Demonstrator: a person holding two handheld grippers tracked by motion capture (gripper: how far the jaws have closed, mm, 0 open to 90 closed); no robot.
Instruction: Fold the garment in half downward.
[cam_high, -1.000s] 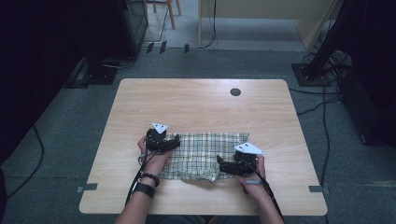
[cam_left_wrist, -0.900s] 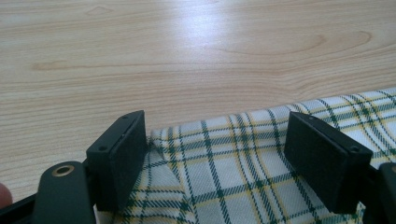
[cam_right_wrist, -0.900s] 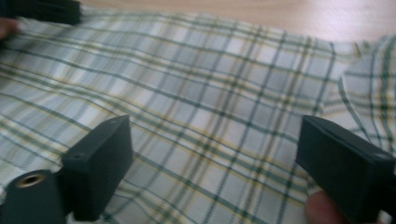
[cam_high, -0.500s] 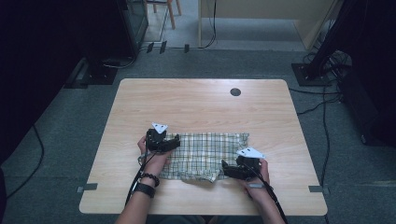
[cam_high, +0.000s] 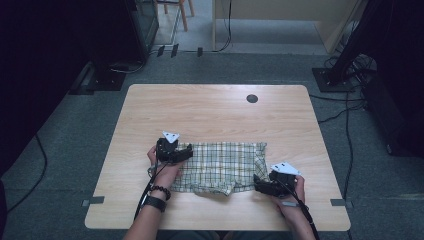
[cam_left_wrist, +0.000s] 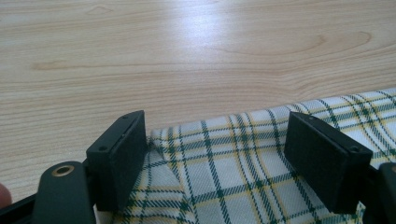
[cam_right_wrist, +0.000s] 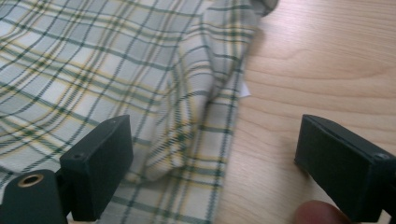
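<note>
A light wooden table (cam_high: 215, 120) with a round black cable port (cam_high: 252, 98) near its far edge stands on grey carpet (cam_high: 70, 140). Black cables (cam_high: 345, 125) trail over the floor at right, and wooden chair legs (cam_high: 185, 15) show beyond the table.

no readable text, labels, brands or numbers anywhere

The left gripper (cam_left_wrist: 217, 154) has its 2 black jaws wide apart over the plaid cloth (cam_left_wrist: 233, 163), whose folded edge lies on the table (cam_left_wrist: 187, 51).
</note>
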